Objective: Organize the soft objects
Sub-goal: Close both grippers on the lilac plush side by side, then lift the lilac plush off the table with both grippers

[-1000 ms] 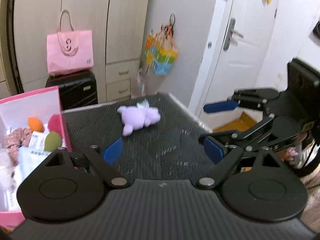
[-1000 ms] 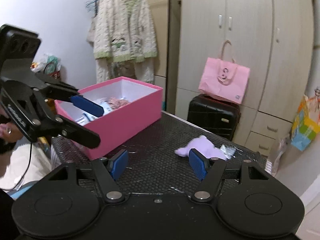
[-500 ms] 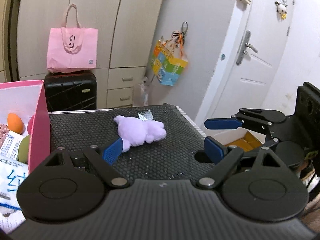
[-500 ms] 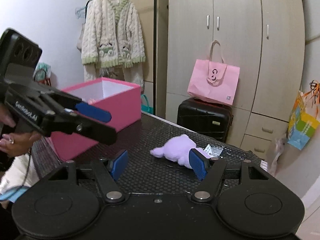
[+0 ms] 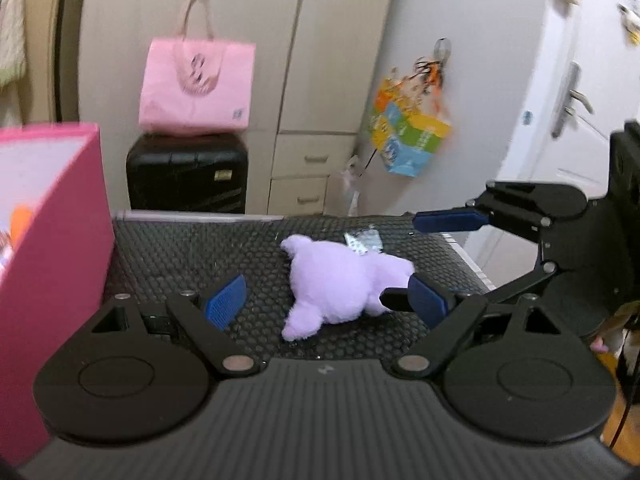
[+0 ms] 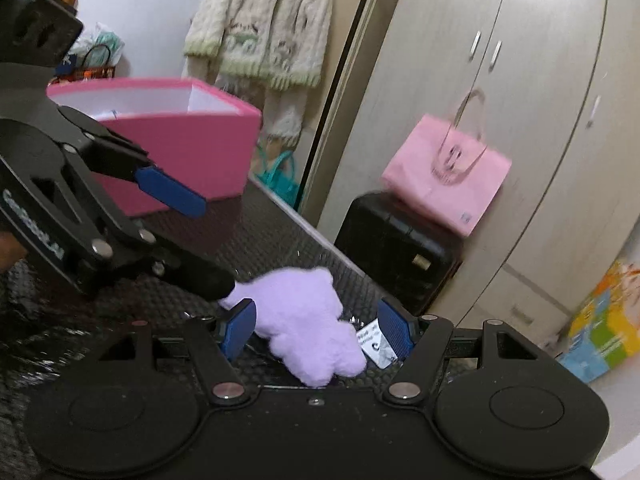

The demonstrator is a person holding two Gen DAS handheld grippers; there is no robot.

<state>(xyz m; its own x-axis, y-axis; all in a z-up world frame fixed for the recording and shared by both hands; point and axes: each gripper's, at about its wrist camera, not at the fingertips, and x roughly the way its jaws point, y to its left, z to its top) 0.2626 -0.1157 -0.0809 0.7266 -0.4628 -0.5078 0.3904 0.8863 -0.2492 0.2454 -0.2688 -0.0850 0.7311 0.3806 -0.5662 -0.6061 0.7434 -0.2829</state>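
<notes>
Left wrist view: the left tool [image 5: 324, 306] has its blue fingers spread wide apart over a black textured bench [image 5: 180, 248]. A lilac plush toy [image 5: 340, 284] lies on the bench between them, nearer the right-hand finger, not gripped. A small silver packet [image 5: 362, 240] lies just behind the toy. A pink box [image 5: 52, 216] stands at the left edge. The right tool [image 5: 434, 260] reaches in from the right, also spread apart, its lower finger beside the toy.

In the right wrist view, the right tool [image 6: 316, 326] brackets the plush toy [image 6: 300, 320] without clamping it, while the left tool [image 6: 192, 244] comes in from the left, its lower finger touching the toy. The pink box [image 6: 180, 144] sits behind. A pink bag [image 6: 444, 172] rests on a black suitcase [image 6: 392, 248] against the wardrobe.
</notes>
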